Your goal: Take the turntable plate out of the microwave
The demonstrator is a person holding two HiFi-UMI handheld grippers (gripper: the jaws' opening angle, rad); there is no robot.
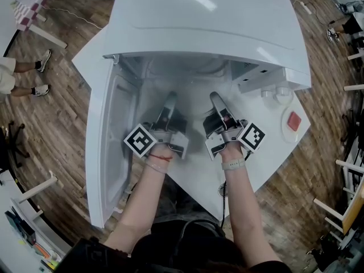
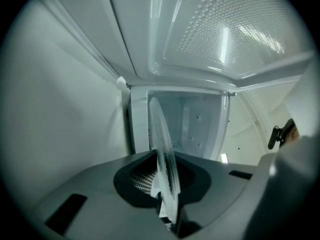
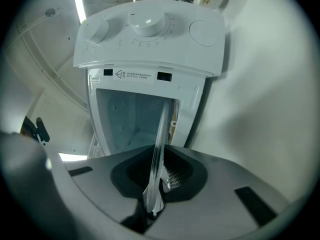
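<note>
A big white table point(image 1: 273, 158) holds a white box-shaped microwave oven point(image 1: 205, 27). Its white door point(image 1: 105, 152) stands wide open on the left. The round clear glass turntable plate point(image 2: 161, 139) is at the oven's open front, held by its rim from two sides. The left gripper point(image 1: 169, 102) has its jaws clamped on the plate's edge. The right gripper point(image 1: 216, 101) is clamped on the edge too.
</note>
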